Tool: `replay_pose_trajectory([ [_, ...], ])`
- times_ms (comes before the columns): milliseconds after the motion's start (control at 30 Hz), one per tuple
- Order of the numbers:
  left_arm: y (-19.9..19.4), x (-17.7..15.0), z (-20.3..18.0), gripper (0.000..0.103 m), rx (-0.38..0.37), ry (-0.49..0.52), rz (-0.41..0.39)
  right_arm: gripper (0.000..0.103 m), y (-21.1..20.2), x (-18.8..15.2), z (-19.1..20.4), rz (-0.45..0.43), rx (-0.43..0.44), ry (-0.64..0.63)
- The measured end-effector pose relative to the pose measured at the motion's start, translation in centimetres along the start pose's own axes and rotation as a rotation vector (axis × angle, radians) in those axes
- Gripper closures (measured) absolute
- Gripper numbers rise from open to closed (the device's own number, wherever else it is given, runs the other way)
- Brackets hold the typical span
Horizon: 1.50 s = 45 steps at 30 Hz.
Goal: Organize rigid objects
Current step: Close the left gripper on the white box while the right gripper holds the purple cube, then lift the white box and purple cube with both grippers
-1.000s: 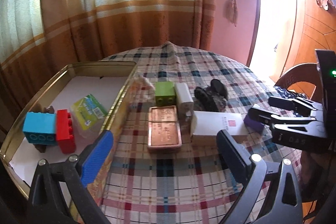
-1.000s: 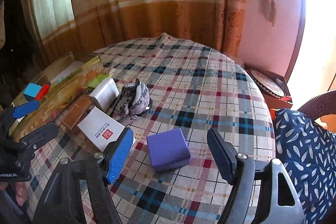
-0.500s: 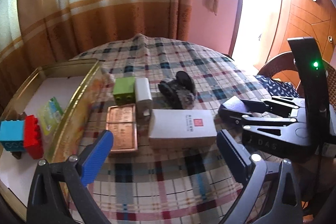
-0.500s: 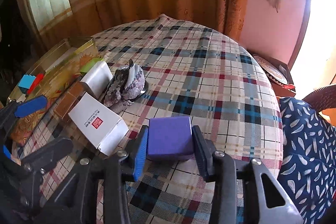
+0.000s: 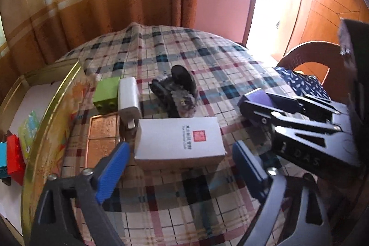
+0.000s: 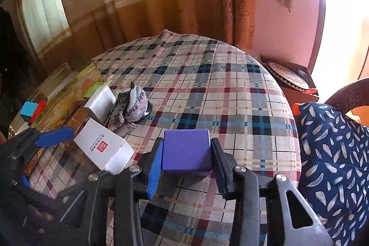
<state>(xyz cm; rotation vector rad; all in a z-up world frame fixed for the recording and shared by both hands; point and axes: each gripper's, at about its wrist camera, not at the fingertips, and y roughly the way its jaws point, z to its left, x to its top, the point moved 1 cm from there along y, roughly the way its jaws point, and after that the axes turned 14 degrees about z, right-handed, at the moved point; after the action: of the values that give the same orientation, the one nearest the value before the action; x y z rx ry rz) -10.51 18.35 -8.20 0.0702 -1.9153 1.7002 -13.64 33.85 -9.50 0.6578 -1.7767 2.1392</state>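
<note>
R tool (image 6: 187, 161) clamped on purple box (image 6: 186, 155), above tablecloth (image 6: 207, 89).

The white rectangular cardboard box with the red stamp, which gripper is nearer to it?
Left. The open left gripper straddles the near end of the white rectangular cardboard box. The right gripper is off to its right, shut on the purple cube.

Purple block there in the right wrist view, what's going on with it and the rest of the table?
The right gripper has its fingers closed on the purple block, held just above the plaid tablecloth. The left gripper is open, its fingers either side of the white box without touching it. The gold tray already holds red and blue bricks; a green brick and a white charger sit outside it.
</note>
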Motion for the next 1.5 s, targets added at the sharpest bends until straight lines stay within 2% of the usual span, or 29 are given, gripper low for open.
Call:
replay_pose_trajectory([
  [67, 0.4, 0.3, 0.0, 0.02, 0.004, 0.0, 0.004, 0.061, 0.2, 0.0, -0.1, 0.005, 0.008, 0.008],
  [233, 1.2, 0.4, -0.2, 0.022, -0.001, 0.006, 0.044, 0.061, 0.3, 0.1, -0.1, 0.007, 0.011, 0.005],
  [600, -0.4, 0.0, 0.0, 0.023, 0.025, -0.007, -0.052, 0.061, -0.3, -0.1, 0.0, -0.031, 0.019, -0.003],
  [1067, -1.8, -0.4, 1.6, 0.023, 0.012, -0.091, -0.144, 0.061, -1.2, -0.5, 0.8, -0.104, 0.01, -0.049],
  [1500, -3.3, -1.1, 1.8, 0.023, 0.058, -0.113, -0.231, 0.061, -2.0, -0.8, 1.4, -0.161, -0.005, -0.083],
])
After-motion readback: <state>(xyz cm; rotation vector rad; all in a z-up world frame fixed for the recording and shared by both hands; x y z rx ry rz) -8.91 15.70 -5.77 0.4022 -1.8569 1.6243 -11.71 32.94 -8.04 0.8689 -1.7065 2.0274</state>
